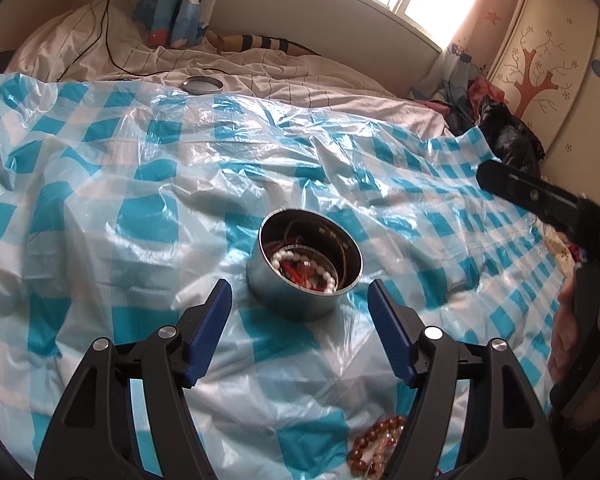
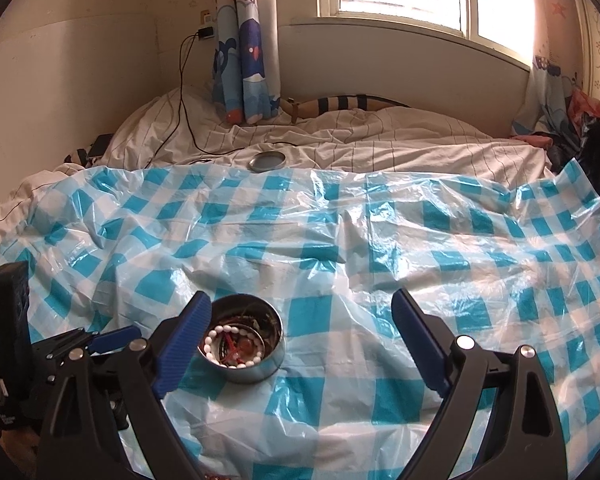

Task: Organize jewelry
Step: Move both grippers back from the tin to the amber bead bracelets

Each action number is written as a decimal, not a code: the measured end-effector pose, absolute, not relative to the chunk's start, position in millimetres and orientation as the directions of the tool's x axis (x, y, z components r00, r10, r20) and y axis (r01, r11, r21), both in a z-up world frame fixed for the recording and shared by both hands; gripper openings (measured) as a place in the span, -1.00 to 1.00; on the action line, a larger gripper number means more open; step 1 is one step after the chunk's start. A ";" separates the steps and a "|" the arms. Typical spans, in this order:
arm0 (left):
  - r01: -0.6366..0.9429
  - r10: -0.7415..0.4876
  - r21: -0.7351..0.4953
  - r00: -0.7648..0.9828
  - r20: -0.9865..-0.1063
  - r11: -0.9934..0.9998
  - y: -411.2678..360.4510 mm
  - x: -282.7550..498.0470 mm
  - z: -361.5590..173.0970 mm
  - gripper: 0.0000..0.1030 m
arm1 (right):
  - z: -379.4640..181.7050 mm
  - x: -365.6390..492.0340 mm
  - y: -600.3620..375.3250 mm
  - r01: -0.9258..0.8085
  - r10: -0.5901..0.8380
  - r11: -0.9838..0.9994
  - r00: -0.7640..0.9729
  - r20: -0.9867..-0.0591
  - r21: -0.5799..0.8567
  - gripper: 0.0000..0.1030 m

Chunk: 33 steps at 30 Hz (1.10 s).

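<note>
A round metal tin (image 1: 304, 268) sits on the blue-and-white checked plastic sheet (image 1: 140, 184). It holds a white bead bracelet (image 1: 296, 260), red pieces and other jewelry. My left gripper (image 1: 300, 300) is open and empty, its jaws either side of the tin's near wall. An amber bead bracelet (image 1: 376, 448) lies on the sheet below it. In the right wrist view the tin (image 2: 244, 340) sits by my right gripper's left finger. My right gripper (image 2: 300, 316) is open and empty. The tin's lid (image 2: 267, 161) lies on the far bedsheet.
The bed carries a white striped sheet (image 2: 380, 140) beyond the plastic. A black cable (image 2: 180, 92) runs from a wall charger. Curtains (image 2: 244, 60) hang at the back; clothes (image 1: 500, 128) pile at the right by a wardrobe. The left gripper's body (image 2: 40, 352) shows at left.
</note>
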<state>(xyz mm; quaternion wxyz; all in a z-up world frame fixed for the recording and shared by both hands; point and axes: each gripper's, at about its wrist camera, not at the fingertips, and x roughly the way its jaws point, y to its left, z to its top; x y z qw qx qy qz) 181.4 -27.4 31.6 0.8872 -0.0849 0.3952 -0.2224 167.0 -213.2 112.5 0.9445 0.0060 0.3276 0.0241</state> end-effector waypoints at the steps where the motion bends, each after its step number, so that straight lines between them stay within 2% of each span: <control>1: 0.330 -0.464 -0.327 0.587 -0.664 0.885 -28.1 178.3 31.0 0.32 | 112.5 165.9 -214.0 -0.039 0.046 0.999 0.785 -0.617 0.025 0.71; 13: 0.352 -0.453 -0.293 0.585 -0.673 0.889 -36.0 173.2 29.2 0.40 | 113.7 160.7 -215.0 -0.022 0.013 1.000 0.805 -0.594 -0.008 0.71; 33: 0.388 -0.434 -0.234 0.580 -0.689 0.891 -48.3 170.2 29.4 0.55 | 105.6 166.5 -219.2 -0.022 0.006 1.000 0.780 -0.625 -0.018 0.76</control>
